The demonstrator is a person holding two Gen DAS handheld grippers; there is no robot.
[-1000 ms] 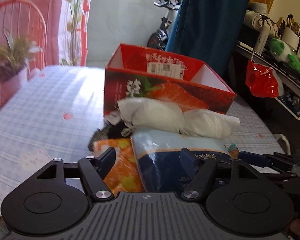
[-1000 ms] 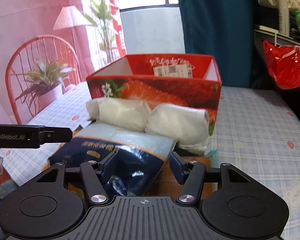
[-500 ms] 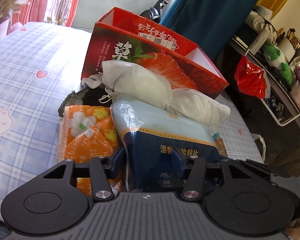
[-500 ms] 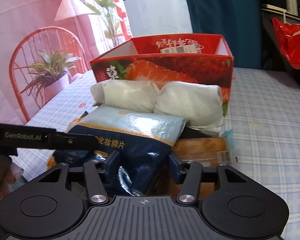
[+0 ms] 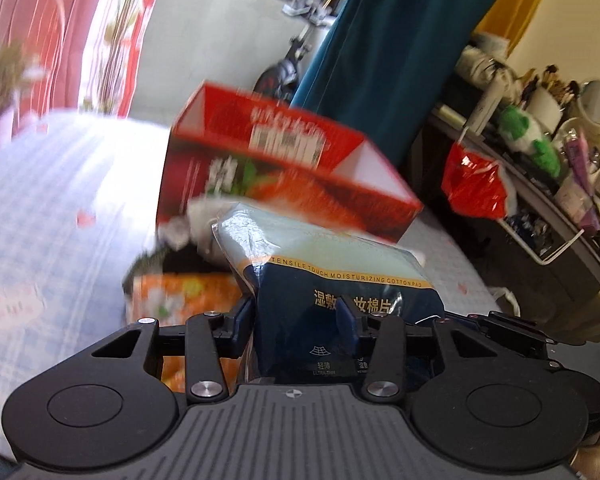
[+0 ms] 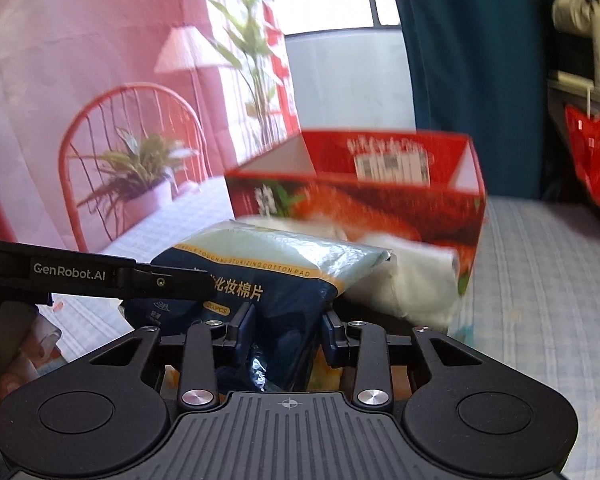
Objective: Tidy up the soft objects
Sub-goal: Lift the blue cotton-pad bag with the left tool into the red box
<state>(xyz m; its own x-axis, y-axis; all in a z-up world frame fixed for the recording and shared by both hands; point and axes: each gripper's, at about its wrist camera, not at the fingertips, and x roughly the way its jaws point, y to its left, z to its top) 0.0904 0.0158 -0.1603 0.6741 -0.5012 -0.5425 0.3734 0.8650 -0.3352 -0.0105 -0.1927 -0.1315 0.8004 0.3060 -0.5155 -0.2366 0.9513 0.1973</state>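
A blue and pale cotton pad pack [image 5: 332, 276] is held by both grippers and is lifted off the pile. My left gripper [image 5: 296, 316] is shut on its near end. My right gripper [image 6: 286, 328] is shut on the same pack [image 6: 268, 272] from the other side. An open red strawberry box [image 5: 284, 172] stands behind it on the checked tablecloth, and it also shows in the right wrist view [image 6: 364, 196]. White cloth bundles [image 6: 412, 288] lie against the box front. An orange floral pack [image 5: 180, 300] lies below the left gripper.
A dark item [image 5: 152, 264] lies beside the orange pack. A cluttered shelf [image 5: 540, 168] with a red plastic bag [image 5: 476, 188] stands to the right. A teal curtain [image 5: 384, 56] hangs behind the box. A red chair with a potted plant [image 6: 136, 168] stands at the left.
Both grippers have closed tighter on the cotton pad pack and lifted it up off the pile, toward the red box. The views are blurred with motion.
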